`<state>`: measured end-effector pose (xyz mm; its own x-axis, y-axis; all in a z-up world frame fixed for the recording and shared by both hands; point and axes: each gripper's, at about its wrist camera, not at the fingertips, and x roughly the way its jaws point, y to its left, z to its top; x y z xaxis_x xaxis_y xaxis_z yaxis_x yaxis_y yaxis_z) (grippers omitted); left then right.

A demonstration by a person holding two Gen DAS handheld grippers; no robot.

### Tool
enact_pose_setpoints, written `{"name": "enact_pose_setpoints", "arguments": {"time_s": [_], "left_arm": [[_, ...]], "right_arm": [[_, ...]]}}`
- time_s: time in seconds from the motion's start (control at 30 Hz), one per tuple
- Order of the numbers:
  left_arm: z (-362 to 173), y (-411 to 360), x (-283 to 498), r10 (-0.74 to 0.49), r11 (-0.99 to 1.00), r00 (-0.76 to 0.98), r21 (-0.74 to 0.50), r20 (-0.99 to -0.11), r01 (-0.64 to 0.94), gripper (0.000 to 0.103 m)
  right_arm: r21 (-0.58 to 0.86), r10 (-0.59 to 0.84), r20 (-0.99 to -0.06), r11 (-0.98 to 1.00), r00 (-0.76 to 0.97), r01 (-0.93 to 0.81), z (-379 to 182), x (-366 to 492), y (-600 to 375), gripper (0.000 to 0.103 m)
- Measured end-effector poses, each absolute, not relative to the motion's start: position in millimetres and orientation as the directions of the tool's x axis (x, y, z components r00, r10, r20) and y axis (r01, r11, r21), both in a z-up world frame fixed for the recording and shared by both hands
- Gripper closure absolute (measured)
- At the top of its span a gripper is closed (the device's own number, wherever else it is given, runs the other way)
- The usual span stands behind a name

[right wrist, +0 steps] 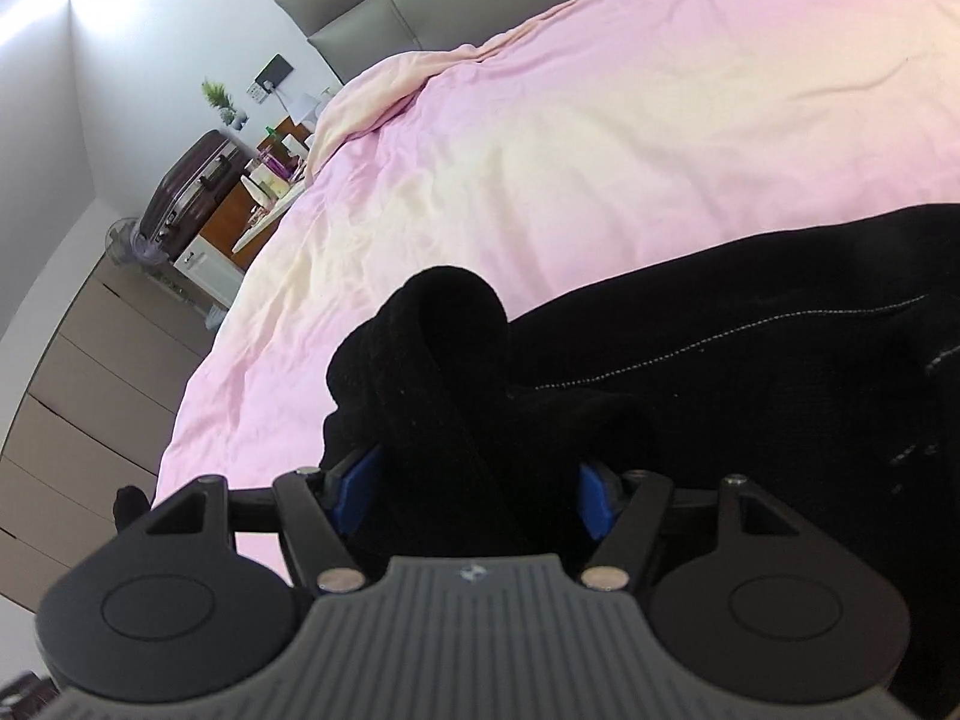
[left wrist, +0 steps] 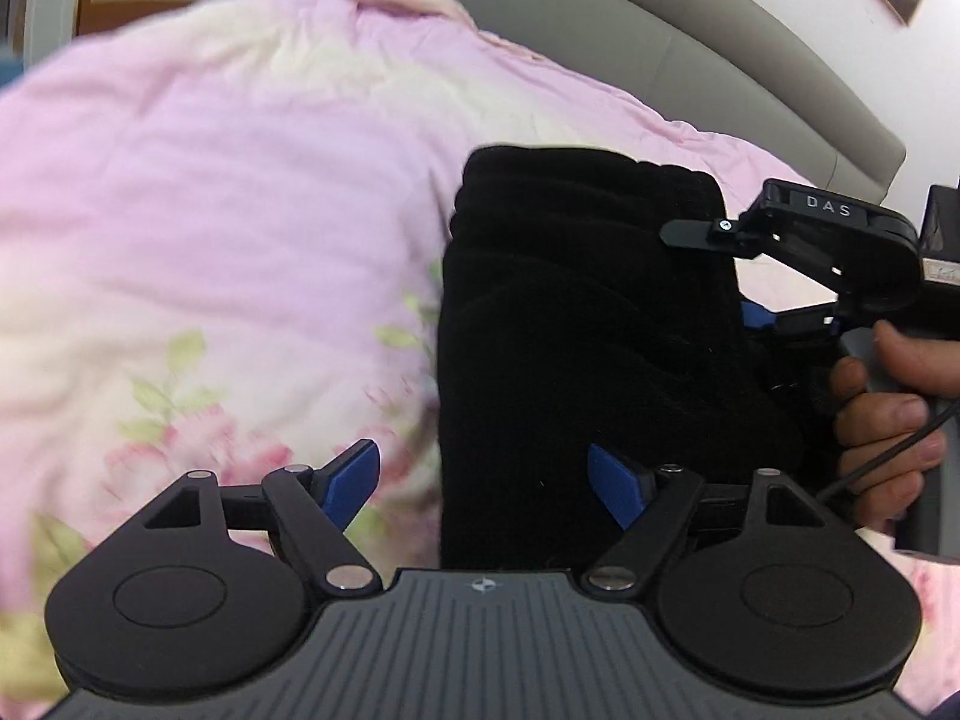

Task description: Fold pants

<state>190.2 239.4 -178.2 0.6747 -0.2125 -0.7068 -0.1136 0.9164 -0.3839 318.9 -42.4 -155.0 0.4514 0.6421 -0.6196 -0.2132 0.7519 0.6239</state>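
Matt black knit-cloth pants (right wrist: 690, 372), soft wrinkled pink cotton-like quilt (right wrist: 540, 150), smooth grey leather-look headboard (right wrist: 372, 6)

Pants (left wrist: 576, 312): laid folded on the bed (left wrist: 210, 192), headboard (left wrist: 630, 42) behind. Suitcase (right wrist: 186, 192) and cabinet (right wrist: 90, 372): placed beside the bed's left edge.

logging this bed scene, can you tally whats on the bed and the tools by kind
Black fabric pants, bunched and partly folded: 1
Pink floral quilt under them: 1
Black two-finger grippers with blue pads: 2, the left gripper open and holding nothing, the right gripper with pants cloth between its fingers
Total: 4
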Motion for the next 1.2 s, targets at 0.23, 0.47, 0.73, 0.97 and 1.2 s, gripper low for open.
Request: {"name": "enact_pose_setpoints", "arguments": {"time_s": [0.23, 0.47, 0.73, 0.97, 1.2], "left_arm": [[-180, 202, 190, -0.248, 0.933, 0.624, -0.356, -0.741, -0.053, 0.014], [-156, 197, 171, -0.302, 0.920, 0.664, -0.391, -0.684, 0.016, 0.014], [-135, 199, 170, -0.254, 0.934, 0.721, -0.357, -0.645, 0.010, 0.016], [-156, 190, 187, -0.213, 0.946, 0.670, -0.323, -0.712, -0.042, 0.010], [-163, 182, 183, -0.215, 0.946, 0.655, -0.322, -0.725, -0.047, 0.010]], "right_arm": [[0.602, 0.664, -0.595, 0.741, 0.454, -0.295, -139, 317, -48, 0.084], [0.664, 0.697, -0.471, 0.684, 0.541, -0.302, -109, 298, -102, 0.086], [0.584, 0.594, -0.633, 0.787, 0.497, -0.196, -180, 319, -108, 0.084], [0.575, 0.585, -0.617, 0.792, 0.526, -0.206, -181, 313, -118, 0.070], [0.273, 0.522, -0.576, 0.848, 0.629, -0.454, -122, 255, -108, 0.071]]}}
